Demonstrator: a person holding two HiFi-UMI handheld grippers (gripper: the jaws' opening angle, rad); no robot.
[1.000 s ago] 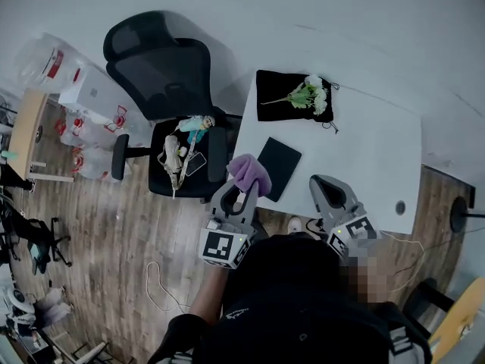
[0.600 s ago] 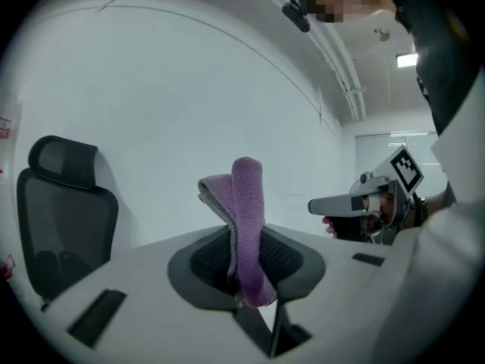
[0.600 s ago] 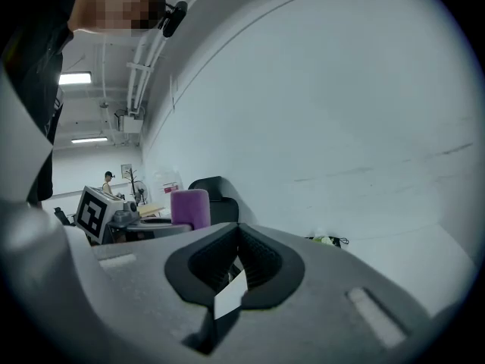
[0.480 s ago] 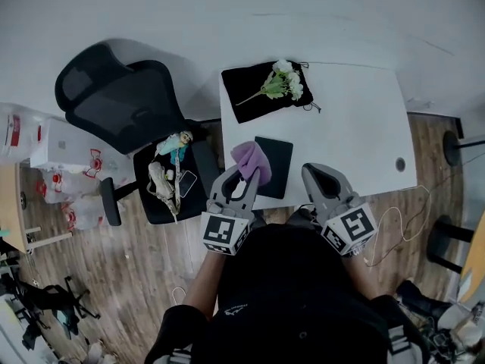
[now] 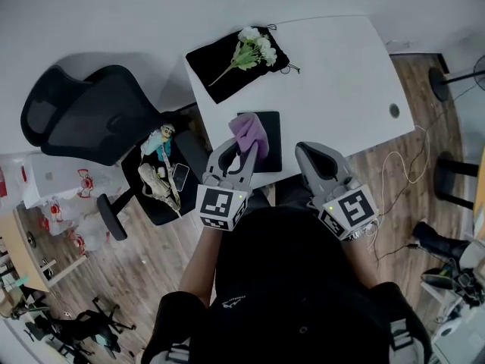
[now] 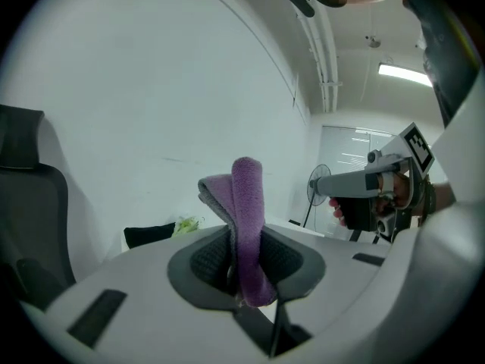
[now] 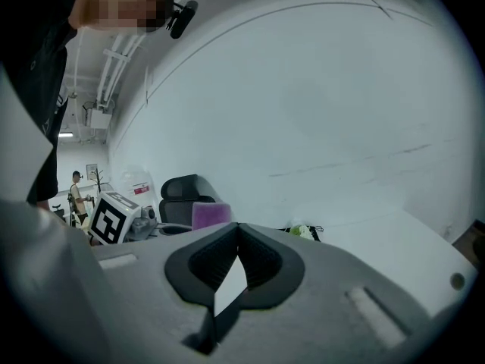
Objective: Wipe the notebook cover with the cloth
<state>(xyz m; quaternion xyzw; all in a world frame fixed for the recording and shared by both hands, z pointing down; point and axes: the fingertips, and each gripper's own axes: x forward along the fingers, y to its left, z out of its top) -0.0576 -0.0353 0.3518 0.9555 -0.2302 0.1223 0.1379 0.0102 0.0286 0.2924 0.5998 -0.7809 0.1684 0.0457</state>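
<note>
A thin black notebook (image 5: 267, 139) lies flat near the front edge of the white table (image 5: 341, 74). My left gripper (image 5: 242, 152) is shut on a folded purple cloth (image 5: 247, 131), which hangs over the notebook's left part. In the left gripper view the cloth (image 6: 247, 196) stands up between the jaws of that gripper (image 6: 246, 268). My right gripper (image 5: 309, 152) hovers just right of the notebook, above the table's front edge. Its jaws meet in the right gripper view (image 7: 237, 237) with nothing held. The cloth (image 7: 211, 214) also shows there, to the left.
A black fabric with a bunch of white flowers (image 5: 254, 45) lies at the table's far left corner. A black office chair (image 5: 91, 123) with toys and a phone on its seat (image 5: 159, 177) stands left of the table. A cable (image 5: 394, 180) trails on the wooden floor at the right.
The head view has swung, so the table sits more upright in frame. My left gripper carried the cloth from the table's left edge onto the notebook's left part. The right gripper stayed alongside.
</note>
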